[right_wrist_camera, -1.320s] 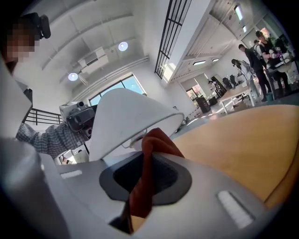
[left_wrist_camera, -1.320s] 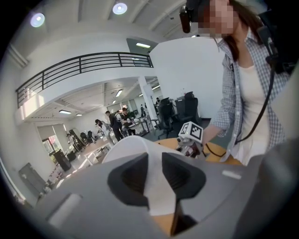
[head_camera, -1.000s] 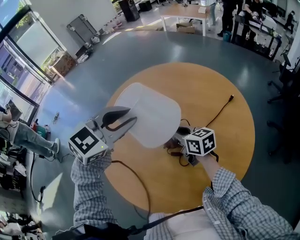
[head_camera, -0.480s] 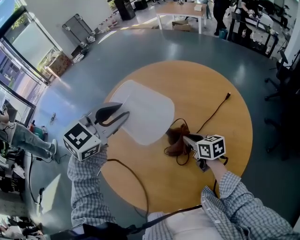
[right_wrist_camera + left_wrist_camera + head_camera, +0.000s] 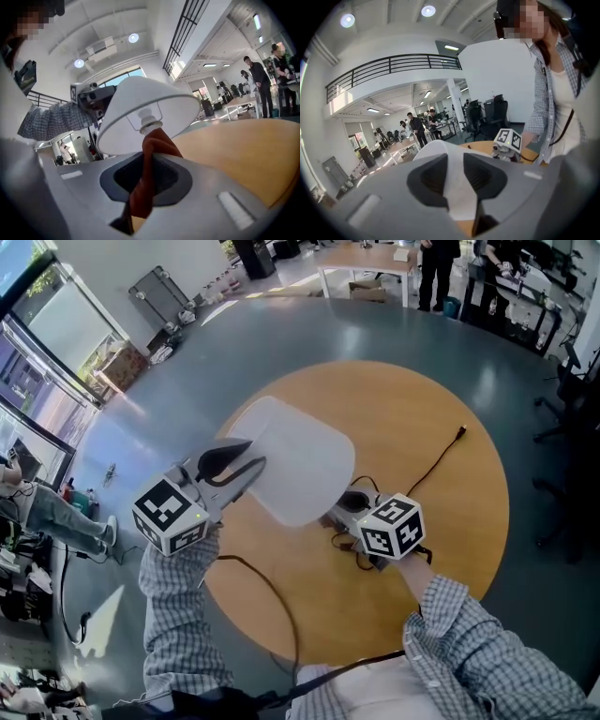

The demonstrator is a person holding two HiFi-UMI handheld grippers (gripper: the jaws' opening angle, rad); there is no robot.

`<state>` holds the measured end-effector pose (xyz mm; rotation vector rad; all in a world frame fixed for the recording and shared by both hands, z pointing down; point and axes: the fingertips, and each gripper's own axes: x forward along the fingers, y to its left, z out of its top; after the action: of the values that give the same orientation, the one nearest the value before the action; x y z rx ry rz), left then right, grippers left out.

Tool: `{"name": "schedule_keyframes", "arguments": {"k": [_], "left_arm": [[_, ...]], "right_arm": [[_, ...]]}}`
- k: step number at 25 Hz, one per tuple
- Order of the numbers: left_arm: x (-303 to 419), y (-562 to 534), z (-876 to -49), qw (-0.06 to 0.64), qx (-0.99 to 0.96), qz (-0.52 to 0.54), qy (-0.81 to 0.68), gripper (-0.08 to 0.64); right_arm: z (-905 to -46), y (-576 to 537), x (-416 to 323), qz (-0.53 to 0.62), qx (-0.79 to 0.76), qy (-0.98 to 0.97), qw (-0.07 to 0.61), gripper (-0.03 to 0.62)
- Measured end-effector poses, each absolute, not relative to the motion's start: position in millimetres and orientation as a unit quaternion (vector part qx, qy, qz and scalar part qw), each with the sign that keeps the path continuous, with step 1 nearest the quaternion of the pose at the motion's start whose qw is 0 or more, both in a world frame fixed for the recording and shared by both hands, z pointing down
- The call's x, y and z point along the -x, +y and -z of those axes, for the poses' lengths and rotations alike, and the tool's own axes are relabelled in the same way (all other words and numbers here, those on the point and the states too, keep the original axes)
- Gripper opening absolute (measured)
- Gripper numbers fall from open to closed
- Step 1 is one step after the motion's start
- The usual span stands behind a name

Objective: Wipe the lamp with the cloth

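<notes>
Sleeves (image 5: 173, 606) of checked fabric are reaching out over the round wooden surface (image 5: 422, 399). The right hand-held gripper (image 5: 145, 176) is pinching the rust-brown cloth (image 5: 140, 192), whose upper end is showing right at the socket (image 5: 149, 123) under the lamp (image 5: 295, 470). Half a second ago this gripper was standing clear to the right with the cloth in open sight; now it is sitting tucked beneath the shade's edge. The left hand-held gripper (image 5: 246, 470) is clamping the rim of the white shade (image 5: 457, 197), holding the lamp tilted as before. Beyond, a black cable (image 5: 436, 460) is trailing across the surface.
</notes>
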<state>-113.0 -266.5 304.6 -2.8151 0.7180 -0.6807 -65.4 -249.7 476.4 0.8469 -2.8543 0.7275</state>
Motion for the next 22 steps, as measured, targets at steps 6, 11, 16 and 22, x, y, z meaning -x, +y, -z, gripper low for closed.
{"name": "schedule_keyframes", "arguments": {"k": [6,11,16,22], "left_arm": [[104,-264,-303,0.08,0.94,0.227,0.242,0.104],[104,-263,-302,0.084,0.94,0.227,0.242,0.104],[96,-260,-302,0.102,0.939,0.231,0.232,0.106],[72,-245,-296,0.118,0.937,0.248,0.218,0.106]], "right_arm": [[-557,-219,51,-0.284,-0.272,-0.907,0.149,0.051],[-586,-203,24,-0.318,-0.286,-0.888,0.167,0.051],[-553,-239,7,-0.312,-0.318,-0.888,0.112,0.051],[-523,-281,-16,-0.294,-0.352,-0.886,0.074,0.051]]}}
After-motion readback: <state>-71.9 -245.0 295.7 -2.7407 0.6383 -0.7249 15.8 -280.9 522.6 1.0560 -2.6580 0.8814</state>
